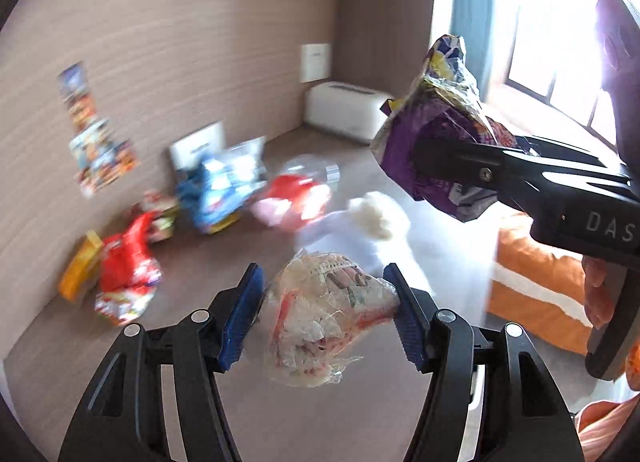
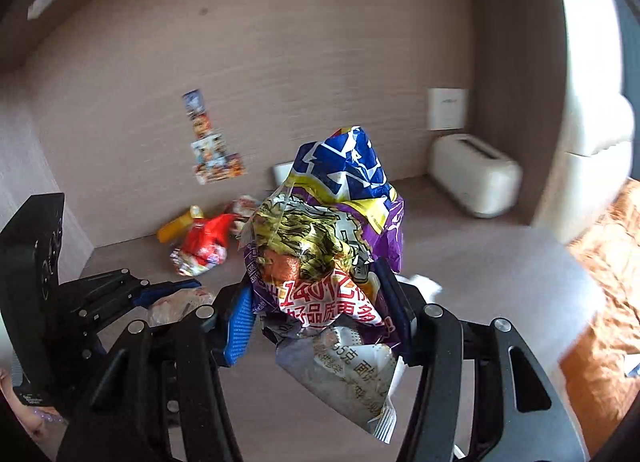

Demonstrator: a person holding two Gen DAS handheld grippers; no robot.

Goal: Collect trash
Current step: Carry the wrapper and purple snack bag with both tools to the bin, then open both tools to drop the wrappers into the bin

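Two handheld claws, each carrying trash, are raised above a brown table. In the left wrist view, the left claw [image 1: 324, 314] at lower centre is closed on a crumpled clear plastic wrapper [image 1: 326, 314], pinched between its blue pads [image 1: 242, 318]. At the upper right of that frame, the right claw [image 1: 452, 160] reaches in from the side, clamped on a purple snack bag [image 1: 436, 134]. In the right wrist view the same bag fills the centre, its crinkled top sticking up and a silvery end hanging below the fingers. More litter lies on the table [image 1: 248, 262] along the back wall: a red packet [image 1: 128, 262] beside a yellow one [image 1: 80, 266] at the left, a blue and white bag [image 1: 218, 190], another red wrapper [image 1: 298, 198] and a white crumpled tissue [image 1: 378, 216] nearer the middle. A white toaster [image 1: 344, 110] stands in the far corner. No bin is visible. The likely risks: slick film could slip from the pads, and the bag's loose hanging end could snag or spill crumbs while being carried.
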